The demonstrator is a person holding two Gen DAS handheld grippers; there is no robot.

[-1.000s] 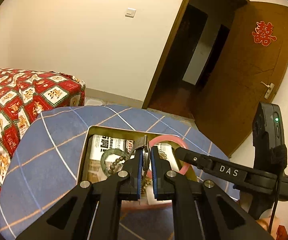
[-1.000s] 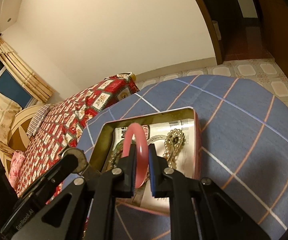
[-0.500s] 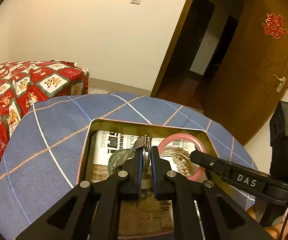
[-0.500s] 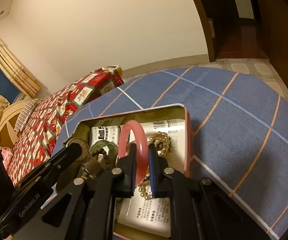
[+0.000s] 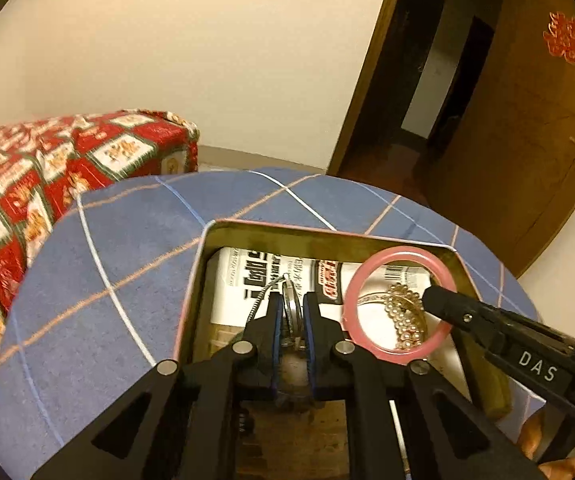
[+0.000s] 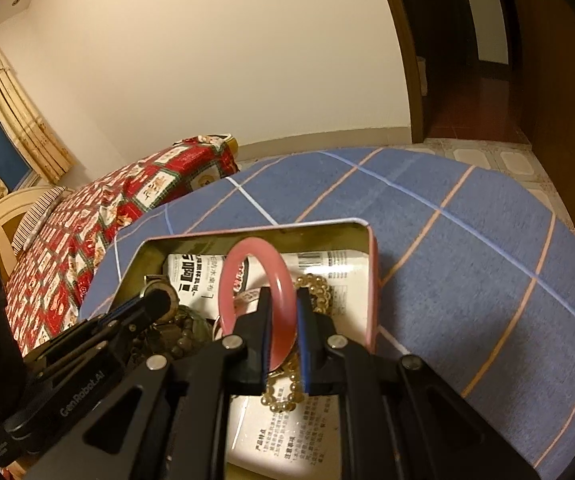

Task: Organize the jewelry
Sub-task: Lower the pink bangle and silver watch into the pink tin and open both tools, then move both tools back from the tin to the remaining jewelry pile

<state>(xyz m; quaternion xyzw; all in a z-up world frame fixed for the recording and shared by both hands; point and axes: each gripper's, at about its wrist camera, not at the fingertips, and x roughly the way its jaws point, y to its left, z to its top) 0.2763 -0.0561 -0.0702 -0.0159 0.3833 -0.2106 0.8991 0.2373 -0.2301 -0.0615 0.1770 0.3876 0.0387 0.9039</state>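
Watch [image 5: 292,307] between the pads of the left gripper [image 5: 292,322] has come down into the tin [image 5: 327,236], and the jaws are opening around it, so it is probably being released there. Right gripper [image 6: 283,324], seen in its own view, stays clenched on the pink bangle [image 6: 247,276], now low over the tin's right part above the pearl bracelet [image 6: 315,288], likely released next.

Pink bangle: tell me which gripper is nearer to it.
Right. The right gripper is clamped on the pink bangle over the tin; the left gripper, jaws opening around a watch, sits beside it.
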